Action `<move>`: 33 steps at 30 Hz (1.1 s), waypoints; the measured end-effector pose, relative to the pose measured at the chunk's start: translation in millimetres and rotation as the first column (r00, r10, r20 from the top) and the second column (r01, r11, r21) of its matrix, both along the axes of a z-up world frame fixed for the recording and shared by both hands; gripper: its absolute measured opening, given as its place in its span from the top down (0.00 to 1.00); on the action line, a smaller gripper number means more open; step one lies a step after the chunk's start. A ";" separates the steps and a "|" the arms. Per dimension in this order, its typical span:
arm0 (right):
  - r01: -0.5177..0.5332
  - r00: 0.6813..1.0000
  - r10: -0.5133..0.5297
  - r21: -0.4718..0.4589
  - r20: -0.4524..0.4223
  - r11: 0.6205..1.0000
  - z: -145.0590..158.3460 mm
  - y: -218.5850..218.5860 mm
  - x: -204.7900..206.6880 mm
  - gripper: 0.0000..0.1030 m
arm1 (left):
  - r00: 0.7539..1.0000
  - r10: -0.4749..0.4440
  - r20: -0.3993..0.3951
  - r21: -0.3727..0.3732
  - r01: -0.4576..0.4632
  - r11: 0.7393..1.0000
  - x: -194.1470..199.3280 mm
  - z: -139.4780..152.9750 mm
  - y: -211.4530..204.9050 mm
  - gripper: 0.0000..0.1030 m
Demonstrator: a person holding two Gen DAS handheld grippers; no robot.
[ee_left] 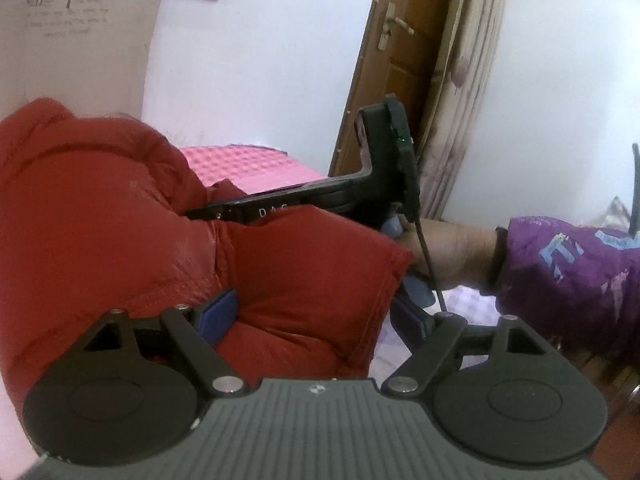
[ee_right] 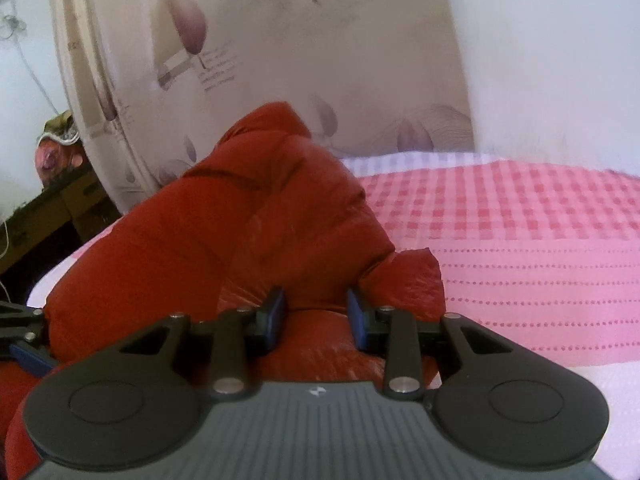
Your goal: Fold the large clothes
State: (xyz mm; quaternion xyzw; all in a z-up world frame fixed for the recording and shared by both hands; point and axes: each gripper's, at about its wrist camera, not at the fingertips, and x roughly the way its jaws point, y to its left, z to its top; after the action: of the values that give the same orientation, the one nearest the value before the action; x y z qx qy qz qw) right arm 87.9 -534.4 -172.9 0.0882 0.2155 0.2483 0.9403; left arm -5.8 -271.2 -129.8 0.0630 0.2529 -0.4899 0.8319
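A puffy red jacket (ee_left: 120,220) lies bunched on a bed with a pink checked cover (ee_right: 520,240). My left gripper (ee_left: 315,316) stands wide around a thick fold near the jacket's hem. Its left pad (ee_left: 218,312) touches the cloth, while its right pad (ee_left: 412,320) stands just off the hem edge. My right gripper (ee_right: 316,316) is shut on a bulge of the red jacket (ee_right: 240,208), pinched between its two blue pads. In the left wrist view a person's hand (ee_left: 440,248) holds the right tool, whose fingers vanish into the jacket.
A flowered beige curtain (ee_right: 280,60) hangs behind the bed, with a brown wooden door (ee_left: 392,60) further back. A purple printed sleeve (ee_left: 560,264) reaches in from the right. Dark furniture (ee_right: 48,208) stands beside the bed. Open pink cover (ee_right: 540,280) stretches to the jacket's right.
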 end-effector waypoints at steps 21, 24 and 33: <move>-0.036 0.985 0.082 -0.287 0.151 0.957 93.8 52.7 0.1 0.65 | 1.000 -0.024 0.010 0.088 0.023 0.996 8.5 -1.0 -17.0 0.03; -0.076 0.996 0.090 -0.379 0.019 0.922 75.5 71.2 35.2 0.65 | 0.999 -0.024 0.029 0.109 0.021 0.994 2.7 -1.0 -20.3 0.03; -0.055 0.988 0.010 -0.279 -0.157 0.959 32.0 55.2 69.3 0.52 | 0.998 -0.023 0.066 0.138 0.014 0.990 -4.8 -1.2 -27.4 0.03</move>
State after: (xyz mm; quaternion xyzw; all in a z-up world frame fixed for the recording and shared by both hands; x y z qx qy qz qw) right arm 157.2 -479.2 -140.8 -0.0314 0.3222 0.2230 0.9195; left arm -10.6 -298.6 -131.0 0.1390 0.2573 -0.4766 0.8291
